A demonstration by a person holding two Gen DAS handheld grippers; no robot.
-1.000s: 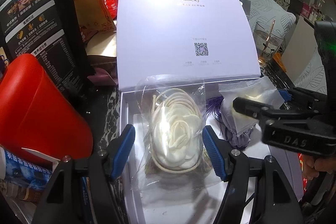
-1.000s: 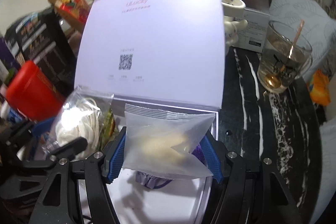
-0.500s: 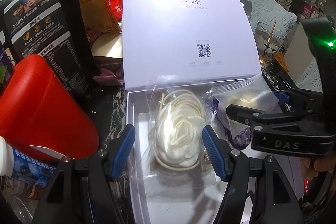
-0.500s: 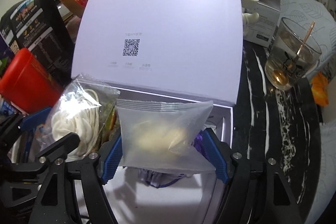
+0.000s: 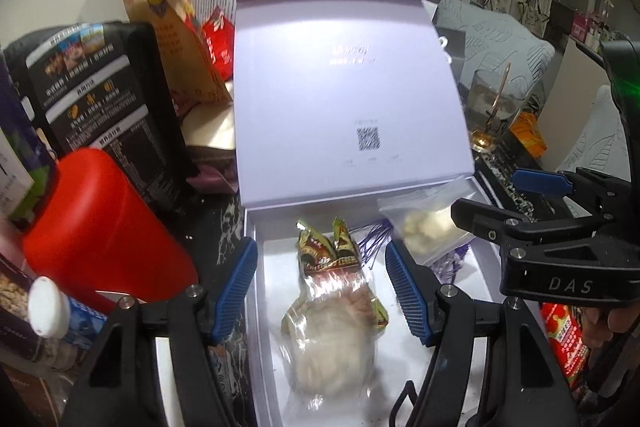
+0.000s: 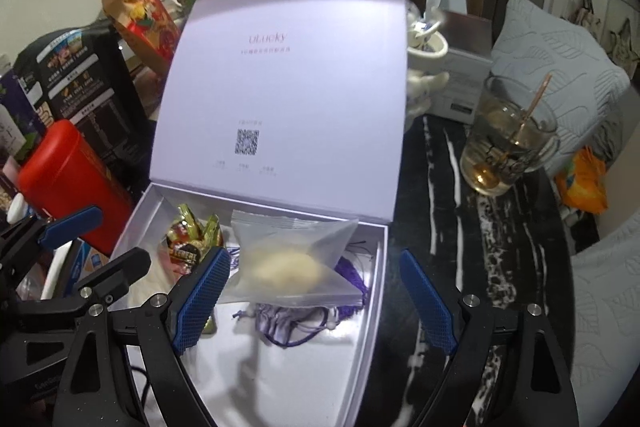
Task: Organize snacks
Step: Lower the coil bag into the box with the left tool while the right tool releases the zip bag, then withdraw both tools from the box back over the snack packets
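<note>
Right gripper (image 6: 316, 301) stands wide, jaws just spreading apart, pads clear of the frosted snack pouch (image 6: 292, 263) that sits between them on a purple drawstring bag (image 6: 288, 323) inside the white gift box (image 6: 374, 307). Left gripper (image 5: 322, 285) is at a middling gap, nothing pinched: the clear bag of white slices (image 5: 332, 339) lies blurred on the box floor between the blue pads, touching neither. Under that bag's far end are 2 gold-and-red wrapped candies (image 5: 324, 247). In the left view the pouch (image 5: 430, 223) rests at the box's far right corner. The box lid (image 6: 280, 99) stands open behind, QR code facing us. Left of the box on the dark marbled surface (image 6: 496, 259): a red canister (image 5: 96, 227) and a black printed packet (image 5: 104, 95). To the right, a glass with a spoon (image 6: 508, 143).
</note>
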